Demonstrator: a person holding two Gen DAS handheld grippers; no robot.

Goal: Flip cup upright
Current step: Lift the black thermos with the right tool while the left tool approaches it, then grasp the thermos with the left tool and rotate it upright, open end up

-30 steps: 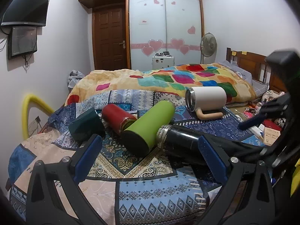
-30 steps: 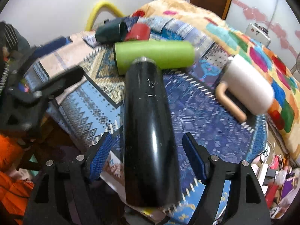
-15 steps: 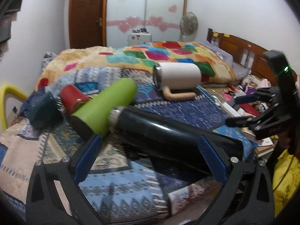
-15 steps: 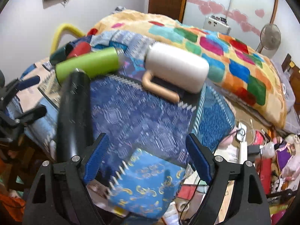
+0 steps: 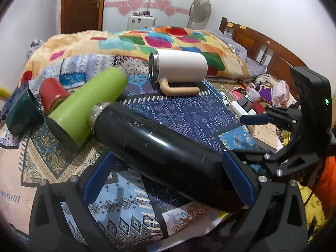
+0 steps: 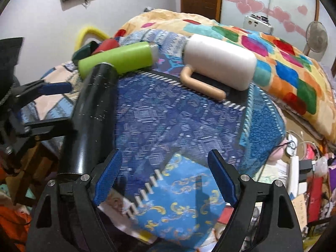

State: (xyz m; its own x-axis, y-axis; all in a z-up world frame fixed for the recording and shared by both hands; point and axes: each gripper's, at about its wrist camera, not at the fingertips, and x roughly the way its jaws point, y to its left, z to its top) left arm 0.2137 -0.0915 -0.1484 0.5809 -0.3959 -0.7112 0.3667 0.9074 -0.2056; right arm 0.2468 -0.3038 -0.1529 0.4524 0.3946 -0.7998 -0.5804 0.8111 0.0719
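A long black flask (image 5: 159,147) lies on its side on a patterned blue cloth, its steel mouth against a green flask (image 5: 86,107). My left gripper (image 5: 166,176) is open, its blue pads on either side of the black flask's base end. The black flask also shows at the left of the right wrist view (image 6: 90,115). My right gripper (image 6: 163,180) is open and empty above the cloth, to the right of that flask. A white mug (image 5: 178,67) with a tan handle lies on its side further back.
A red cup (image 5: 52,94) and a dark green cup (image 5: 19,113) lie on their sides at the left. The patterned cloth (image 6: 178,121) ends close to the grippers. A colourful quilt (image 5: 147,40) covers the bed behind. Clutter lies on the floor at the right (image 5: 262,96).
My left gripper has moved right and forward, so the black flask lies between its pads. My right gripper has swung right, off the black flask, and faces the blue cloth.
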